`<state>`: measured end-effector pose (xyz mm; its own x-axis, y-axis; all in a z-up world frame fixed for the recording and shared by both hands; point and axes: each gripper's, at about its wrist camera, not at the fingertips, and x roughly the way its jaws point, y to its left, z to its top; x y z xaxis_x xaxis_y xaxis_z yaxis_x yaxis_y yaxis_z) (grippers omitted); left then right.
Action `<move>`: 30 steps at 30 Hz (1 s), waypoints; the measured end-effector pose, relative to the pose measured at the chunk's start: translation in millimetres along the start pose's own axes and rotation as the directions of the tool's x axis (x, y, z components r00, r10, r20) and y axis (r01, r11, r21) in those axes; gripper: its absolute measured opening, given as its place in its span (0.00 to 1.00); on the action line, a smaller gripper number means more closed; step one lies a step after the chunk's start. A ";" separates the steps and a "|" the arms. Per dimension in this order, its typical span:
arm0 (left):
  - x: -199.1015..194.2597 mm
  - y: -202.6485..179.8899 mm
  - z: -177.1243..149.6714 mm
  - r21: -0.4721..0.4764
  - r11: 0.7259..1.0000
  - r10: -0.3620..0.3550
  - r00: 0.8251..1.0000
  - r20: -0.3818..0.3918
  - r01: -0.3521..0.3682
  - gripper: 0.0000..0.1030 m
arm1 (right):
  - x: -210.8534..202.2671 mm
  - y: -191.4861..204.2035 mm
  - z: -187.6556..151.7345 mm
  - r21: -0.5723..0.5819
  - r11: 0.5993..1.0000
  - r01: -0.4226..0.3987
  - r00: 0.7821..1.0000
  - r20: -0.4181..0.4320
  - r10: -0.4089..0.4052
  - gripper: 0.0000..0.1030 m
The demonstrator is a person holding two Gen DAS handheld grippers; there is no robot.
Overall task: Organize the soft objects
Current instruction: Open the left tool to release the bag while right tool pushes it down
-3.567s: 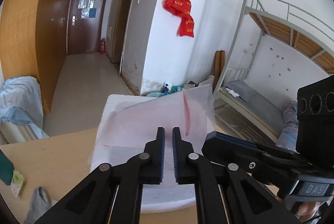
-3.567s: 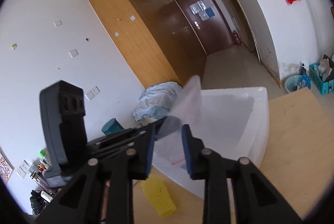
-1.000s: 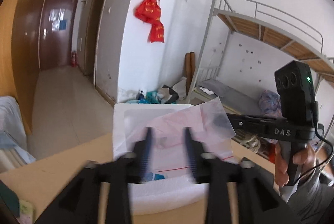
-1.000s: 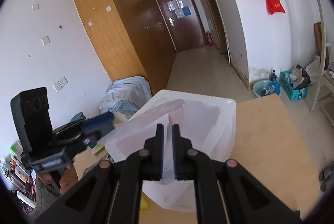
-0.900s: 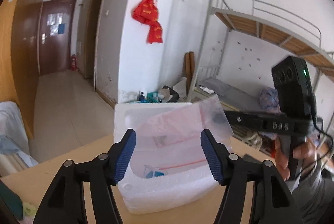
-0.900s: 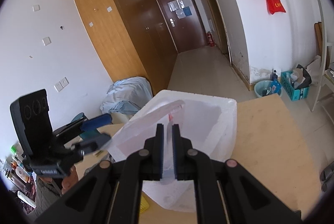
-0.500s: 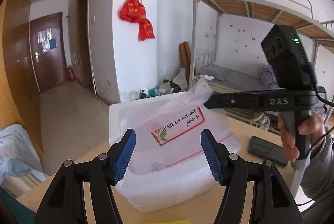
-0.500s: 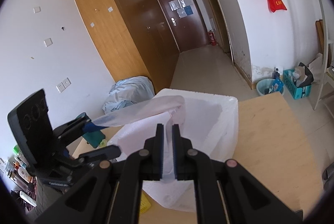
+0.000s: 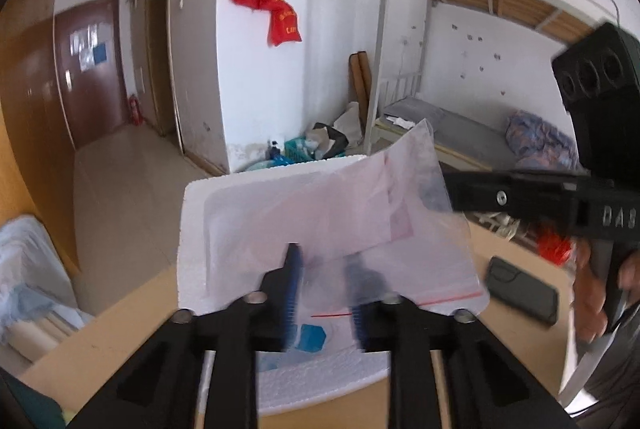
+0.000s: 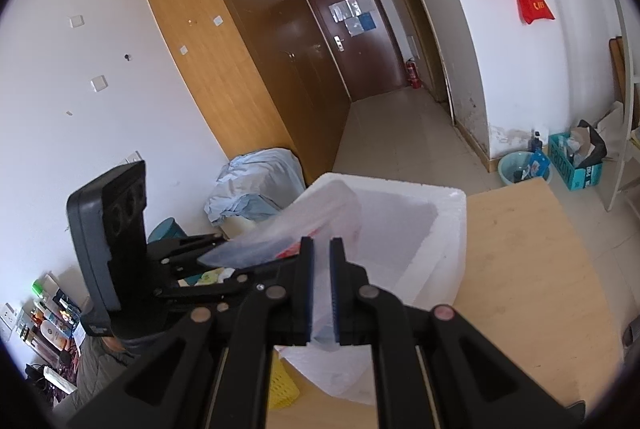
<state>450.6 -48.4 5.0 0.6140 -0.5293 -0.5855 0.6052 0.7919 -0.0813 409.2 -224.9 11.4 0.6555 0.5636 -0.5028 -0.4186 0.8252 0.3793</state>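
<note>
The right hand-held gripper [image 10: 319, 285] has its fingers nearly together on a fold of the clear plastic bag [image 9: 360, 221], which hangs over the open white foam box [image 9: 192, 229] standing on the wooden tabletop [image 10: 532, 269]. In the left wrist view this gripper reaches in from the right and the letters "DAS" can be read on its black body.

The left hand-held gripper [image 9: 326, 269] is partly open, one finger in front of the bag and the other seen blurred through the plastic; whether it grips the bag cannot be told. The bag carries a thin red line near its lower edge.

Something blue [image 9: 310, 337] lies inside the box, mostly covered by bag and fingers, so what it is stays unclear. A yellow mesh item [image 10: 282, 385] lies on the tabletop beside the box, half hidden by the gripper. A dark flat phone-like object [image 9: 520, 295] lies on the tabletop, well apart from the box. Red bags [image 9: 272, 3] hang on the wall; their yellow print is too blurred to read.
</note>
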 end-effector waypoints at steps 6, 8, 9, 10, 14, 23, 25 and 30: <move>-7.8 -0.3 2.2 -0.061 0.995 -0.074 0.997 0.005 0.074 0.12 | -6.2 3.7 3.0 -0.006 1.000 -0.014 1.000 0.019 0.014 0.10; -10.5 0.2 1.4 -0.071 0.995 -0.065 0.998 0.007 0.065 0.12 | -6.6 7.7 4.2 -0.013 1.000 -0.016 1.000 0.021 0.016 0.10; -10.6 0.6 0.2 -0.070 0.995 -0.064 0.998 -0.001 0.064 0.12 | -5.2 9.1 5.1 -0.015 1.000 -0.015 1.000 0.018 0.015 0.10; -9.8 0.4 0.0 -0.075 0.995 -0.067 0.998 -0.006 0.066 0.12 | -3.3 9.6 5.3 -0.015 1.000 -0.013 1.000 0.015 0.013 0.10; -3.1 1.9 -2.6 -0.086 0.996 -0.029 0.999 -0.030 0.027 0.12 | 8.9 8.7 3.9 -0.006 1.000 0.005 1.000 -0.014 -0.005 0.10; -21.2 -5.4 -15.0 -0.025 0.998 0.054 0.998 0.022 -0.053 0.58 | 20.7 4.9 -1.6 -0.016 0.998 0.061 0.996 -0.058 -0.062 0.10; -29.1 -6.0 -17.0 -0.018 0.998 0.053 0.998 0.042 -0.052 0.69 | 21.7 4.2 -0.6 -0.010 0.998 0.065 0.996 -0.062 -0.066 0.13; -47.5 0.2 -19.4 -0.041 0.995 0.090 0.993 0.079 -0.087 0.80 | 27.4 -1.0 -1.5 -0.002 0.995 0.101 0.992 -0.078 -0.101 0.13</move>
<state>411.8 -17.2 17.1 0.7039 -0.4782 -0.5252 0.5281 0.8468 -0.0634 426.7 -210.2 -3.9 0.6436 0.4789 -0.5971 -0.3516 0.8779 0.3251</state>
